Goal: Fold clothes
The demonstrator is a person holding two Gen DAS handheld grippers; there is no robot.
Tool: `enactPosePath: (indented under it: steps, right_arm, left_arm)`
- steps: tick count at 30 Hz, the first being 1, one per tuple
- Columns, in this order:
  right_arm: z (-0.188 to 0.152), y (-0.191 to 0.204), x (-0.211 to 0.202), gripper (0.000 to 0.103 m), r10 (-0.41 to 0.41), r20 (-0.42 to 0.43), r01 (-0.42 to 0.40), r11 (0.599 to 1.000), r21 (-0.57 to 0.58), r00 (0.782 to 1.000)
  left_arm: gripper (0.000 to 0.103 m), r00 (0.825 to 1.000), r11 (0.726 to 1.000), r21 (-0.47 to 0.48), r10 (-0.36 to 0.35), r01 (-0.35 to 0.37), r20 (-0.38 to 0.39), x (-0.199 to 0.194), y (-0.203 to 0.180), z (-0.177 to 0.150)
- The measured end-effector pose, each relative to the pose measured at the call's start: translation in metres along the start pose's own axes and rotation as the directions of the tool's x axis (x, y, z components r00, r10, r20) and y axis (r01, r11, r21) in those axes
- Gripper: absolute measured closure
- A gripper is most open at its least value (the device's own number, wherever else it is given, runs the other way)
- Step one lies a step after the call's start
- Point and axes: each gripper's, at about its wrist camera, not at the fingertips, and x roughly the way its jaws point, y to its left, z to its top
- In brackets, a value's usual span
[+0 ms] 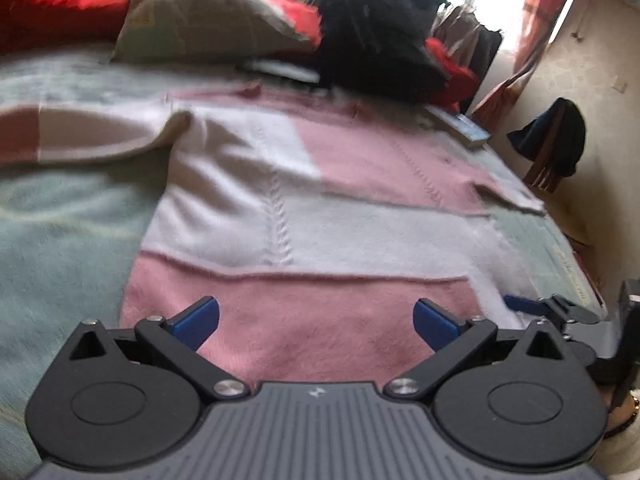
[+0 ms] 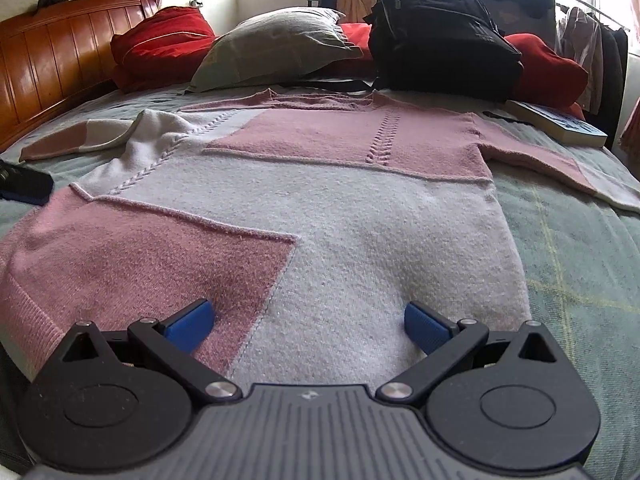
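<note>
The sweater (image 2: 320,200) lies spread flat on the bed (image 2: 572,248), pink and white blocks face up, hem toward both cameras and neck at twelve o'clock near the grey pillow (image 2: 276,44) and black backpack (image 2: 440,36). One sleeve (image 2: 80,136) trails out at ten o'clock in the right wrist view; the other sleeve (image 2: 560,168) runs off at two o'clock toward a book (image 2: 560,124).

The right gripper (image 2: 308,320) hovers low over the hem with its jaws spread wide, holding nothing. The left gripper (image 1: 316,320) is likewise wide apart and empty, over the pink band of the hem; its view is blurred.

Judging by this, the step in hand is taking hold of the hem — or a side — to begin a fold. To do it well, each gripper should come down on the fabric edge itself, not the middle of the panel, and pinch both knit layers together. The knit looks soft and stretchy, so lift evenly on both sides — an uneven pull would likely skew the fold. Tucking the sleeves in first would probably keep the bundle tidy.
</note>
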Motion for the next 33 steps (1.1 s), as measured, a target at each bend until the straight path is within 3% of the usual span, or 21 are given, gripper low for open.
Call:
enactPosePath:
  steps: [2,7,12,15,18,22,26,29,33]
  right_arm:
    - [0.000,0.000,0.000,0.000,0.001,0.001,-0.001,1.000,0.000,1.000]
    - [-0.001,-0.002,-0.001,0.000,0.010,0.002,-0.010,1.000,0.000,1.000]
    - [-0.001,-0.002,-0.002,0.000,0.011,0.000,-0.011,1.000,0.000,1.000]
    - [-0.003,-0.005,-0.007,0.000,0.020,-0.003,-0.020,1.000,0.004,1.000]
    - [-0.009,-0.011,-0.017,0.000,0.037,-0.005,-0.037,0.999,0.014,0.999]
    - [-0.018,-0.016,-0.029,0.000,0.044,-0.017,-0.044,0.999,0.025,0.999]
    - [-0.021,-0.019,-0.034,0.000,0.035,-0.029,-0.033,0.998,0.054,0.999]
    - [-0.020,-0.015,-0.033,0.000,0.009,-0.044,-0.007,0.999,0.043,0.999]
    - [-0.018,-0.011,-0.030,0.000,-0.019,-0.067,0.021,0.999,0.031,0.998]
  left_arm:
    - [0.001,1.000,1.000,-0.028,-0.008,0.007,-0.026,0.008,0.002,-0.009]
    - [0.001,0.999,0.998,-0.046,-0.042,0.043,0.027,-0.002,0.000,-0.030]
    - [0.001,0.999,0.992,-0.118,-0.047,0.047,0.004,-0.017,0.003,-0.023]
    - [0.001,0.998,0.987,-0.154,-0.045,0.050,0.034,-0.029,0.003,-0.021]
    - [0.001,0.998,0.990,-0.138,0.008,0.001,0.061,-0.038,-0.004,-0.021]
    - [0.001,0.997,0.995,-0.094,0.016,-0.010,0.070,-0.032,-0.009,-0.018]
    - [0.001,1.000,0.993,-0.115,-0.025,0.023,-0.012,-0.004,0.001,-0.023]
    - [0.001,0.998,0.994,-0.086,-0.058,0.060,0.024,-0.009,0.003,-0.036]
    - [0.001,0.994,0.992,-0.067,-0.109,0.109,0.004,-0.028,0.018,-0.030]
